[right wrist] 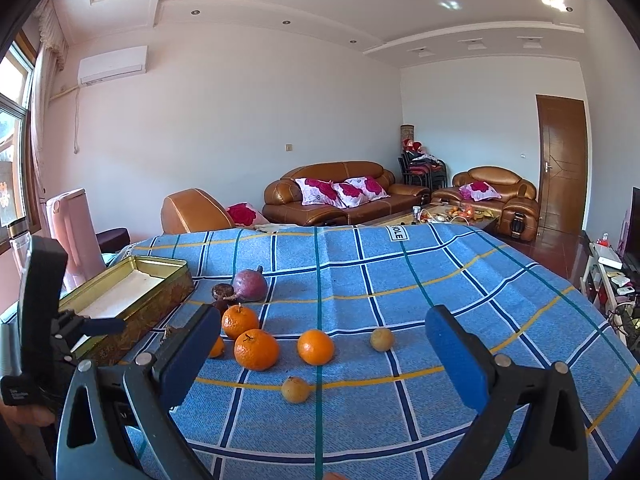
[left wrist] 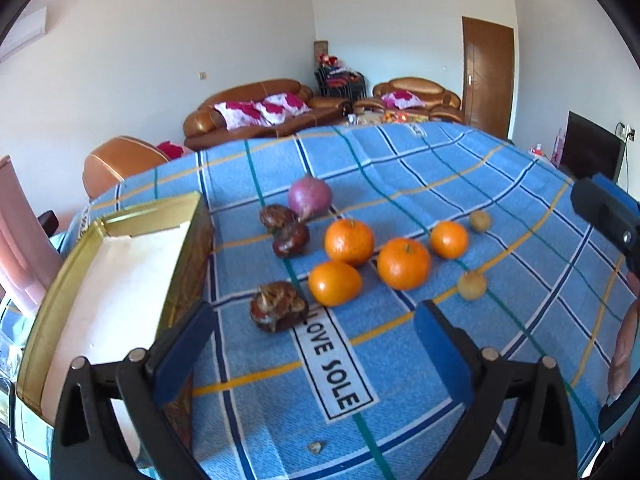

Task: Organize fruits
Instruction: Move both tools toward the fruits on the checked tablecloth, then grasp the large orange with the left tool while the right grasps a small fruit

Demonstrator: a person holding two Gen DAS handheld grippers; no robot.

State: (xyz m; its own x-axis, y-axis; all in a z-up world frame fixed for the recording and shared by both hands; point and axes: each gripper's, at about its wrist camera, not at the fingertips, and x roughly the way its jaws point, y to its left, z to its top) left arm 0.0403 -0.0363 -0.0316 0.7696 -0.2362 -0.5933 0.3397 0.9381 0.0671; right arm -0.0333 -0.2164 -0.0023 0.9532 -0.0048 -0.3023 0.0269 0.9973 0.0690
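Observation:
Several oranges (left wrist: 349, 241) (right wrist: 256, 349) lie in the middle of a blue checked cloth (left wrist: 400, 360). Beside them are a purple onion-like fruit (left wrist: 310, 197) (right wrist: 250, 285), three dark brown fruits (left wrist: 278, 306), and two small yellowish fruits (left wrist: 472, 285) (right wrist: 296, 389). An open gold tin (left wrist: 120, 280) (right wrist: 132, 292) with a white lining stands at the left. My left gripper (left wrist: 316, 348) is open and empty, above the cloth near the fruits. My right gripper (right wrist: 320, 356) is open and empty, facing the oranges.
The cloth (right wrist: 400, 280) covers the whole table. A small pebble-like bit (left wrist: 315, 447) lies near the front. Brown sofas (right wrist: 340, 196) and a wooden door (right wrist: 560, 164) stand beyond the table. The left gripper's body (right wrist: 40, 320) shows at the left of the right wrist view.

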